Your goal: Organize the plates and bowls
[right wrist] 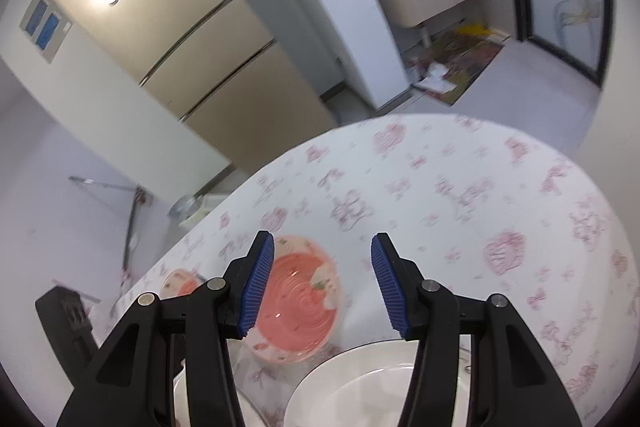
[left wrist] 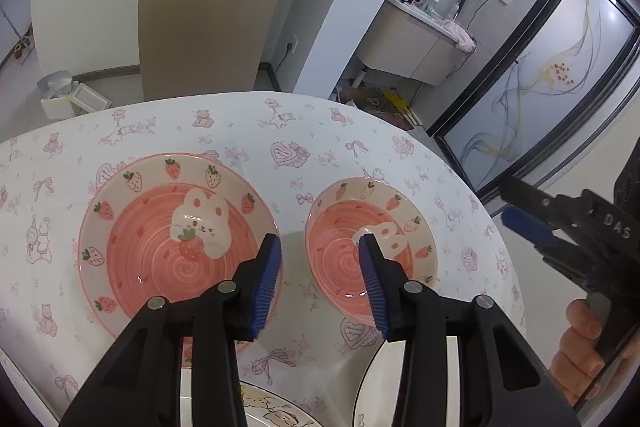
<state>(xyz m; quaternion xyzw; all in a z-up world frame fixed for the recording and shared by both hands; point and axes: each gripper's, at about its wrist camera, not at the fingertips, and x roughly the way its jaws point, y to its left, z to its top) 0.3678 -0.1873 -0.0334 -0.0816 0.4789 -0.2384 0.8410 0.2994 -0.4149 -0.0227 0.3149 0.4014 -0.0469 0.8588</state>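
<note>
A large pink plate (left wrist: 176, 239) with strawberries and a rabbit lies left on the tablecloth. A smaller pink bowl (left wrist: 376, 227) of the same pattern sits to its right, also seen blurred in the right wrist view (right wrist: 296, 307). My left gripper (left wrist: 320, 243) is open just above the gap between them. One finger overlaps the plate's right rim and the other hangs over the bowl's inside. My right gripper (right wrist: 322, 247) is open above the cloth beyond a white bowl (right wrist: 360, 387), with nothing between its pads. It also shows at the right edge of the left wrist view (left wrist: 510, 203), held by a hand (left wrist: 580, 347).
A white plate with a cartoon print (left wrist: 276, 415) and the dark-rimmed white bowl (left wrist: 368, 387) lie nearest me. The round table (left wrist: 280, 123) ends just beyond the pink dishes. Behind stand a beige fridge (left wrist: 208, 7), a vanity (left wrist: 416, 43) and a glass door (left wrist: 560, 87).
</note>
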